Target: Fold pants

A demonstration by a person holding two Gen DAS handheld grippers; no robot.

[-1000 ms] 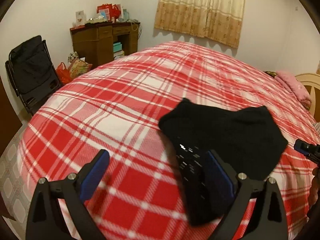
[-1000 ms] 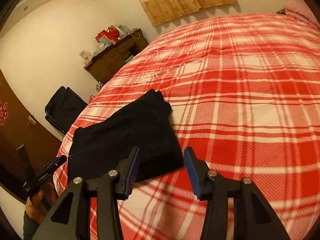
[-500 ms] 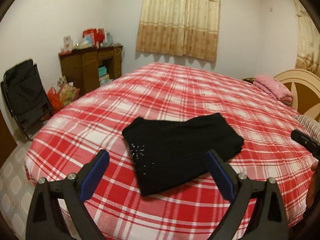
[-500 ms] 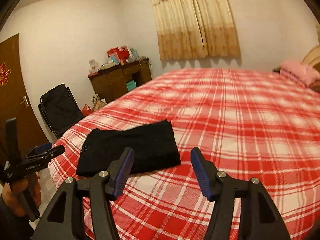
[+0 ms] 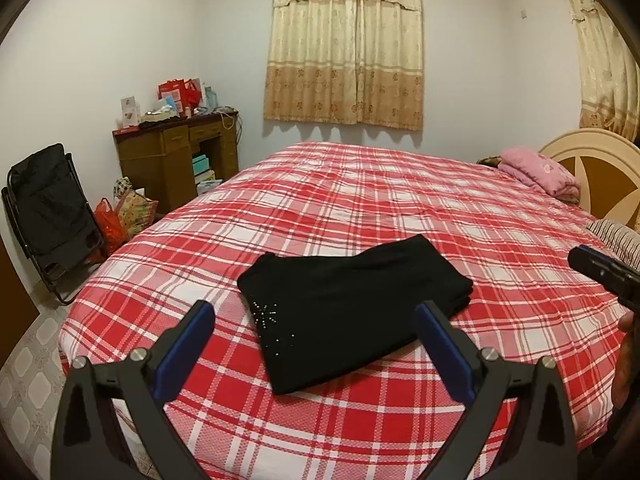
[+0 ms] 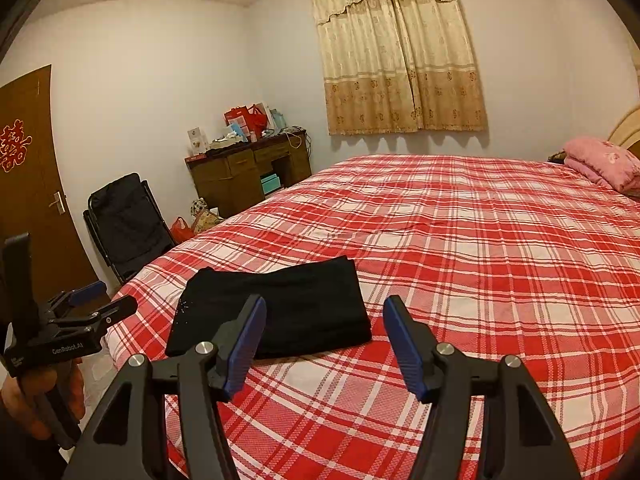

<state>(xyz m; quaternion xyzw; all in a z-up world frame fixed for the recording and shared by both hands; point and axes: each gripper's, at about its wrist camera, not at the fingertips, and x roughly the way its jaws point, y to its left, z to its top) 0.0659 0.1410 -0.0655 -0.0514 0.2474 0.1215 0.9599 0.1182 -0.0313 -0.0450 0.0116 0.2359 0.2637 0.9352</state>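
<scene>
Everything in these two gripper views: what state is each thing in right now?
black pants: folded, lying flat on the bed
left gripper: open, holding nothing
right gripper: open, holding nothing
plaid bedspread: spread smooth
curtain: drawn shut
door: closed

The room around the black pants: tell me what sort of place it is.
A home bedroom, almost certainly. A large bed with a red plaid cover carries the folded black pants, a folded pink blanket lies by the headboard, and a cluttered wooden desk stands beside the curtained window.
</scene>
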